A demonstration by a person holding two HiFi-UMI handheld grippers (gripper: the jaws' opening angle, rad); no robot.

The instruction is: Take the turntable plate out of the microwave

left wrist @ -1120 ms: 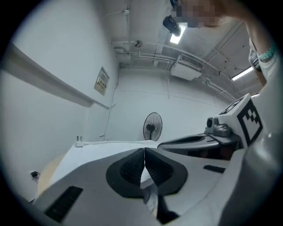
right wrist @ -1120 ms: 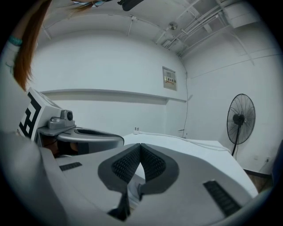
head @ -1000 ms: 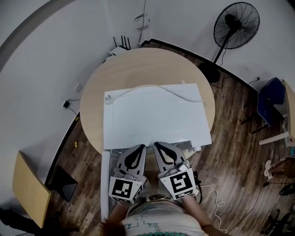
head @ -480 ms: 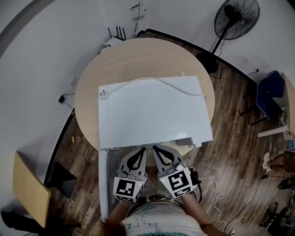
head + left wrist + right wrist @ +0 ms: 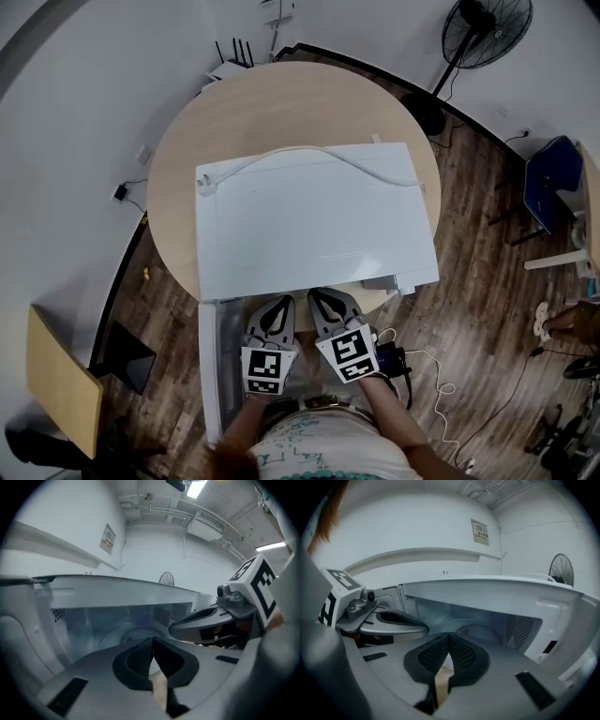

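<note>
Well, a white microwave (image 5: pixel 309 216) sits on a round wooden table (image 5: pixel 178 187), its front reaching the table's near edge. Its door (image 5: pixel 211 375) is swung wide open at the front left corner and sticks out past the table edge towards the person. A white cable (image 5: pixel 281 155) lies along the rear edge of the microwave's top.

The turntable plate (image 5: pixel 483 632) lies flat on the floor of the oven's inside, about in the middle, with the perforated side walls to either side of it. The left gripper view also shows it (image 5: pixel 129 632), just beyond that tool's tips.

Both tools hang side by side in front of the open front, near its middle, and point into it. The left gripper (image 5: pixel 279 305) has its jaws pressed together with nothing between them; its own view shows the dark pads meeting in a line (image 5: pixel 152 641). The right gripper (image 5: pixel 323 300) is just beside it, also pressed together and empty, the pads meeting in its own view (image 5: pixel 449 637). Neither one touches the plate, which lies past the tips of both.

A standing fan (image 5: pixel 487 23) is on the wooden floor beyond the table's far right edge, and a blue chair (image 5: pixel 548 202) stands well off to the right.
</note>
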